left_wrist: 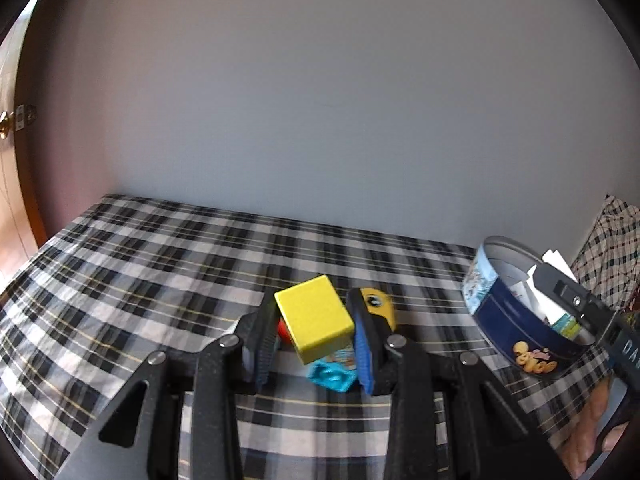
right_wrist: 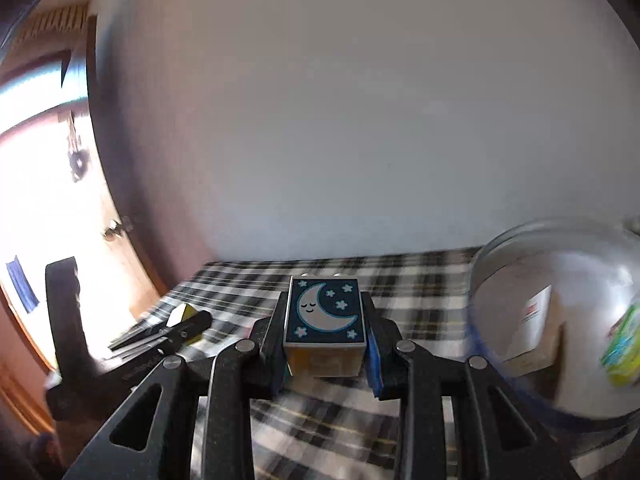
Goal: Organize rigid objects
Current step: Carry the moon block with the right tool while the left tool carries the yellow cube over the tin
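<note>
My left gripper is shut on a yellow block, held tilted above the checked cloth. Under it lie a cyan block, a bit of a red piece and a yellow piece with an eye. A round blue tin stands at the right, with my right gripper's black body over its rim. In the right wrist view my right gripper is shut on a block with a moon and stars. The same tin is blurred at the right, with a white card and a green packet inside.
A grey wall rises behind the cloth-covered surface. A wooden door stands at the far left. A pillow in the same checked cloth lies at the right. The left gripper's body shows at the left of the right wrist view.
</note>
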Tool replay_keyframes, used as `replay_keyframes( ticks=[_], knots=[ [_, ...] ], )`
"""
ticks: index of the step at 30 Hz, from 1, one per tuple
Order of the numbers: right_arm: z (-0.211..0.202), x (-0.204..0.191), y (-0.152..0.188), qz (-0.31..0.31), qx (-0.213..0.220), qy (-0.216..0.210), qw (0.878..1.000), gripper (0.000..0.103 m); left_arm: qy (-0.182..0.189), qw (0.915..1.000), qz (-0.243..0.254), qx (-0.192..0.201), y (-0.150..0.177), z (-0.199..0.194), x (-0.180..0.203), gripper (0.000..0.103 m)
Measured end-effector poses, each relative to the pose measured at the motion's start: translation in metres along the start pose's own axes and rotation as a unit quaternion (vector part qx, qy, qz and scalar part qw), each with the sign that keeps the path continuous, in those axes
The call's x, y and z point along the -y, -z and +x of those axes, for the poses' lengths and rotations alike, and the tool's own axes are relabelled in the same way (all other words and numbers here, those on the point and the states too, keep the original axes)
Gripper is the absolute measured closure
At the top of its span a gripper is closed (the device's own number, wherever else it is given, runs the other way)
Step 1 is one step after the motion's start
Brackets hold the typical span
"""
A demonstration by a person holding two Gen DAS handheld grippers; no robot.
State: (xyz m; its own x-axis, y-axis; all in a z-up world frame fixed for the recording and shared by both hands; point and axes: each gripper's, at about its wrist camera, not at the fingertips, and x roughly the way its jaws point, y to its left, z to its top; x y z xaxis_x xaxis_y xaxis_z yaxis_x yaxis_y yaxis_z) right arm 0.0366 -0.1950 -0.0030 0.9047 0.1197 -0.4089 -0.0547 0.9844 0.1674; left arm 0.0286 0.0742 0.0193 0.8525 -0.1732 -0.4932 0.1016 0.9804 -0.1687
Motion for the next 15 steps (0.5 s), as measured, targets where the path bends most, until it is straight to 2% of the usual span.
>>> replay_keyframes(
  ticks=[5,10,15],
  knots=[
    [-0.01,0.019,0.003,-0.041,0.014,0.064,0.997,0.069,0.015,0.9998,0.013,-0.005,0.0,0.009,0.035,0.07],
    [-0.023,0.046,-0.005,-0.024,0.037,0.106,0.993,0.069,0.027,0.9989,0.038,0.004,-0.004,0.013,0.074,0.07],
    [-0.031,0.066,-0.01,-0.018,0.048,0.129,0.99,0.069,0.031,0.9984,0.047,0.005,-0.01,0.018,0.102,0.07]
  ],
)
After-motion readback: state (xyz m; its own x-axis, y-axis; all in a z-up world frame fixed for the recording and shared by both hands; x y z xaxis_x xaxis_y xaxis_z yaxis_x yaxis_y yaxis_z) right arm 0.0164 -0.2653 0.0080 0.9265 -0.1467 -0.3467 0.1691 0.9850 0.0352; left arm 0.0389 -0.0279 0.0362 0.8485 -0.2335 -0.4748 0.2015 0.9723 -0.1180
